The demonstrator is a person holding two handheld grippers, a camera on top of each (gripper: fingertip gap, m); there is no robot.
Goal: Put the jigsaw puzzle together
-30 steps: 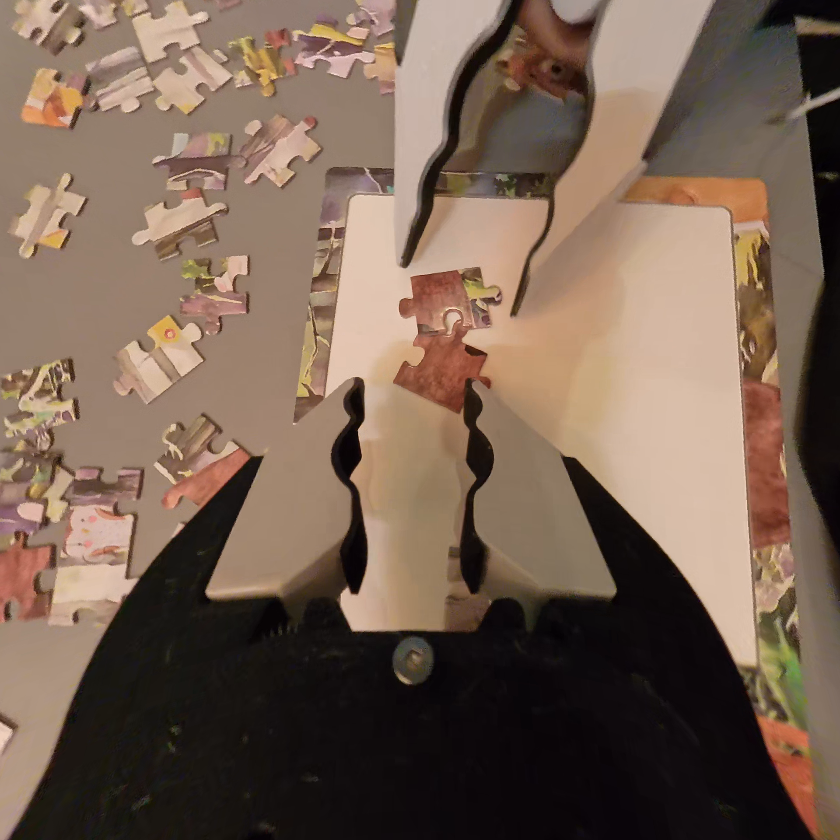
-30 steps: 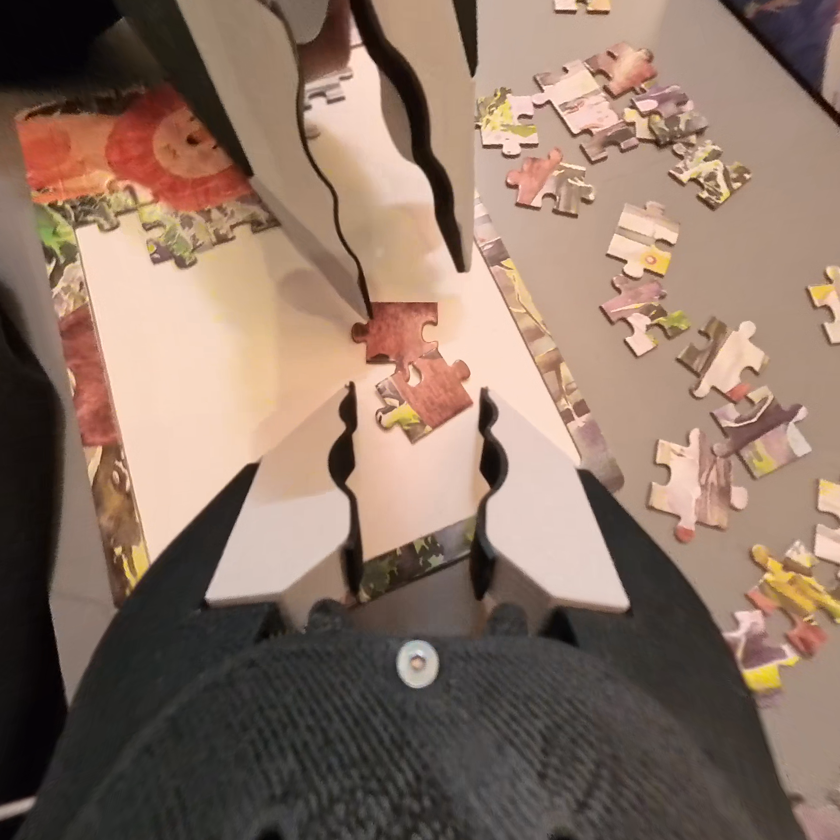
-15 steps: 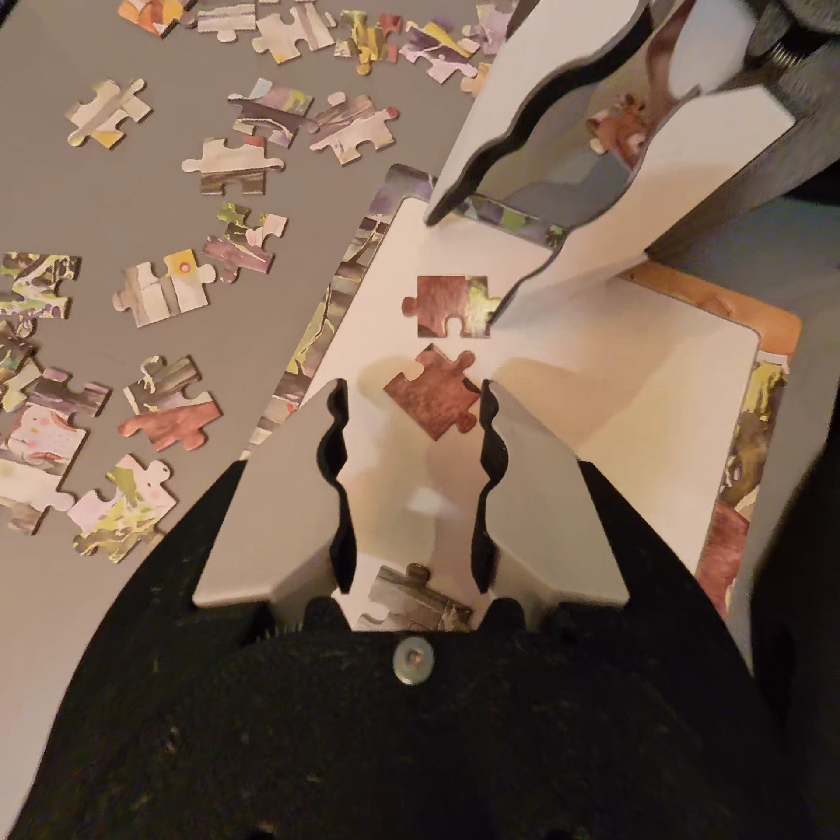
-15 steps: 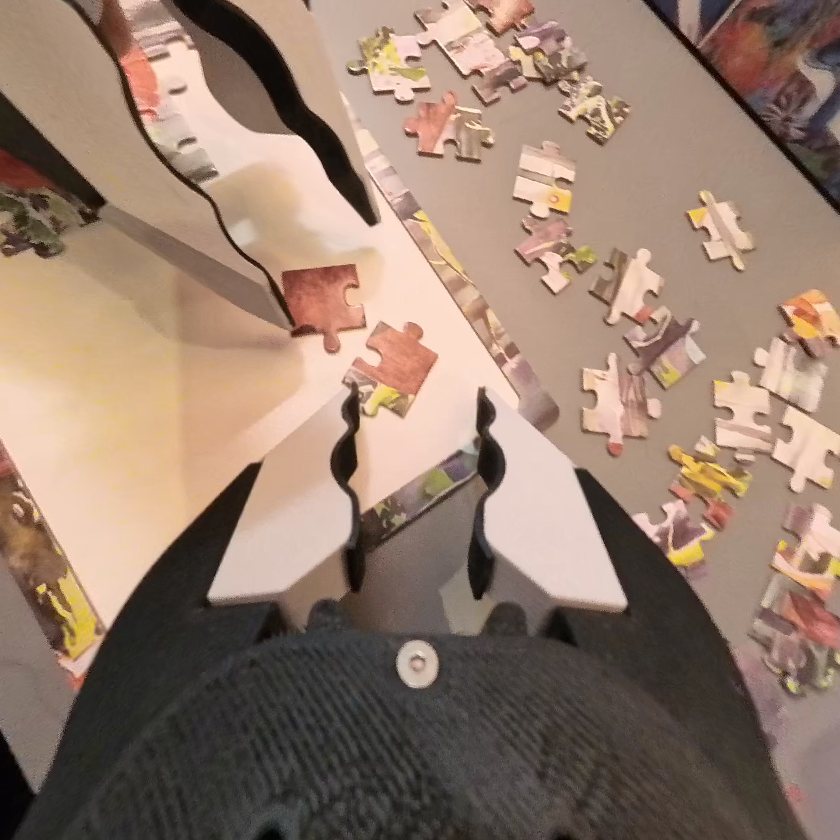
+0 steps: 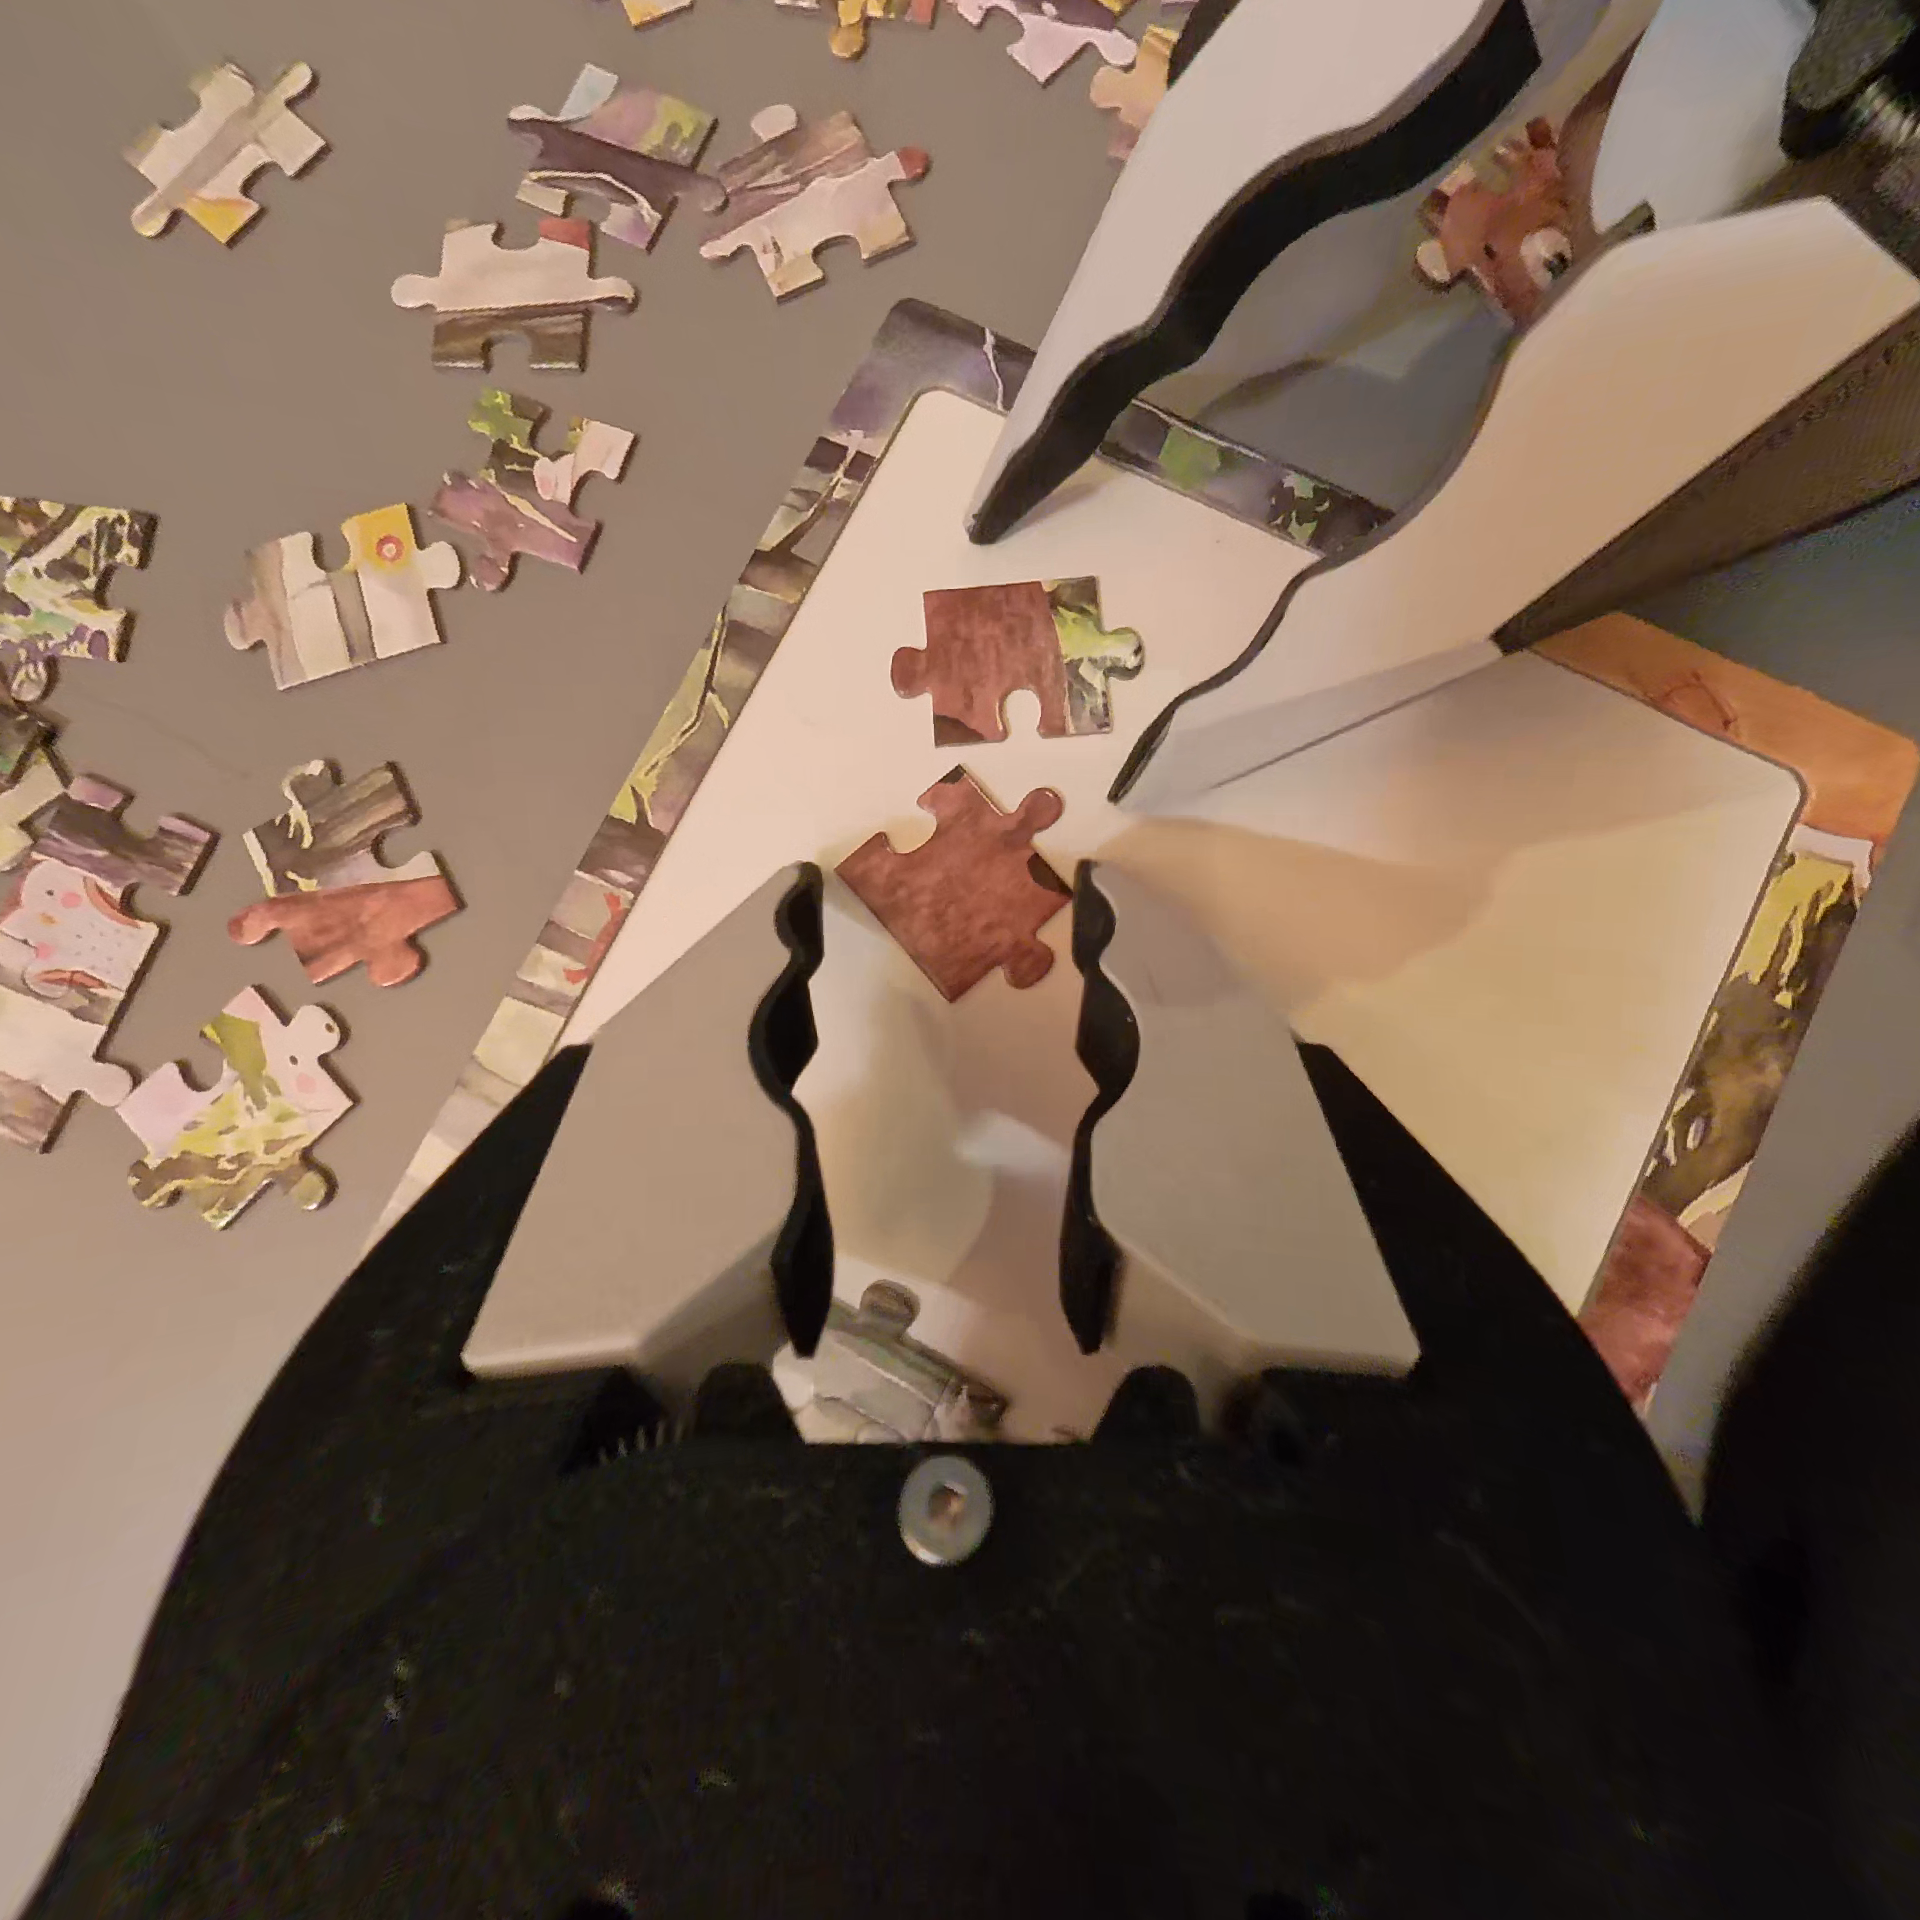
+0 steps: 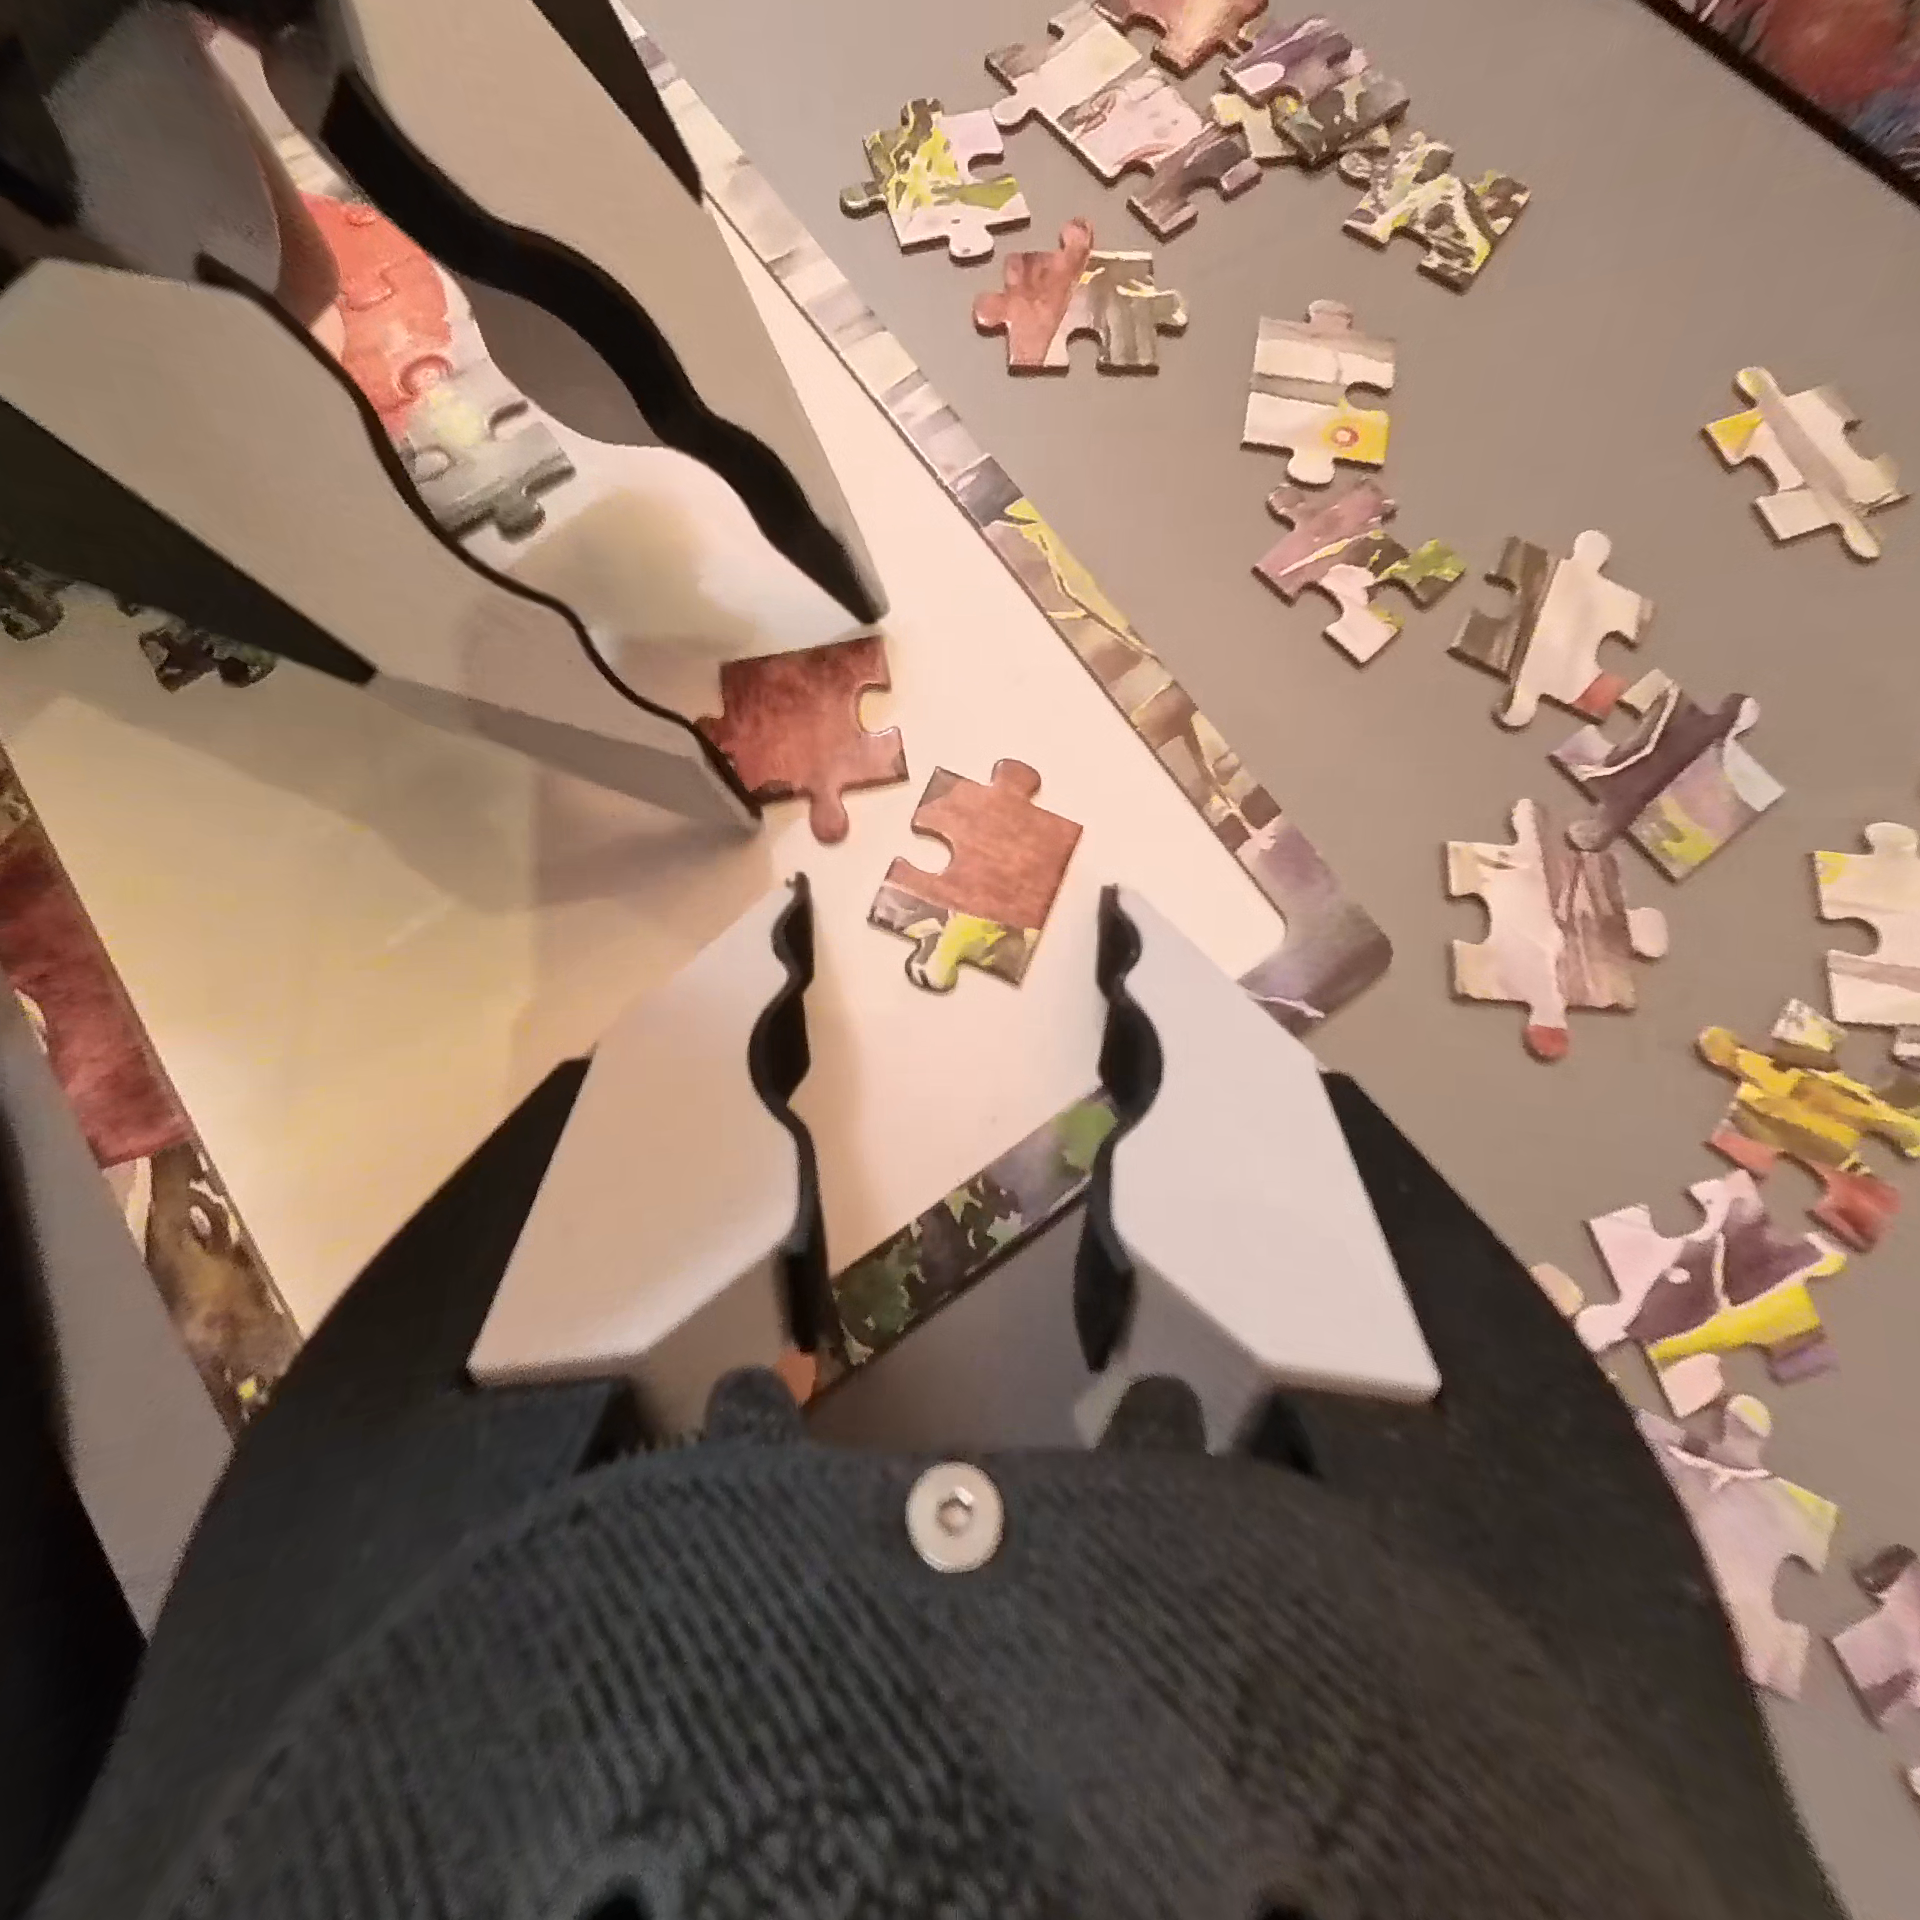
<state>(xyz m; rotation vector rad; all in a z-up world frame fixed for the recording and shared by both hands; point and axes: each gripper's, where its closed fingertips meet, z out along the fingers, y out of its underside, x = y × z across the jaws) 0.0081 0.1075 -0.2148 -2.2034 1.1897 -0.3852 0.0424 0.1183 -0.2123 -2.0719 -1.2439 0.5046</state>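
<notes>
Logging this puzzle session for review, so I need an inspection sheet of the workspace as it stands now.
Surface: grey table, bare between pieces.
Job's things: white puzzle tray with printed border; all-brown piece and brown-and-green piece lie apart on it, unjoined.
Clutter: loose pieces scattered on the table beside the tray.
Grippers: left gripper open, straddling the all-brown piece; right gripper open, just short of the brown-and-green piece.
Cables: nothing seen.
Surroundings: a dark colourful printed edge at the table's far corner; otherwise nothing seen.
</notes>
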